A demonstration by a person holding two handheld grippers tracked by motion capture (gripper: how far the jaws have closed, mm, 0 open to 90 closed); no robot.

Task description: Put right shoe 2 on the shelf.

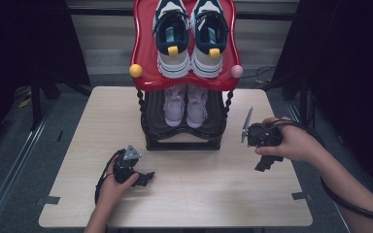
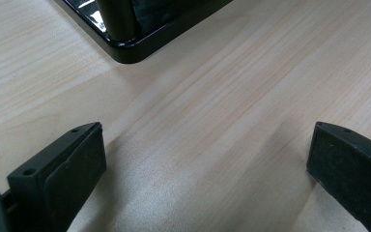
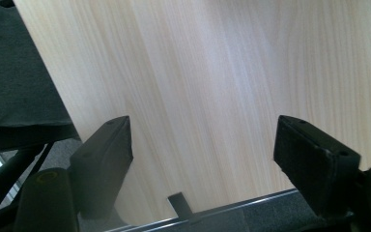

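Fingers of both grippers stood wide apart, grasping nothing. Left gripper (image 1: pixel 143 177) rested low on the table (image 1: pixel 199 194), near the black base of the shoe rack (image 1: pixel 182 141); right gripper (image 1: pixel 264 162) hovered beside the rack. Two pairs of shoes: navy-white sneakers (image 1: pixel 189 36) on the red top shelf (image 1: pixel 143 48), pink sneakers (image 1: pixel 185 104) below.

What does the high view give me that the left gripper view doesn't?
High view alone: the red top shelf with navy-and-white sneakers, pink shoes on the lower shelf, the right gripper. Left gripper view alone: the left gripper jaws close up, wide apart, nothing between them. Both: the wooden table and the rack's black base.
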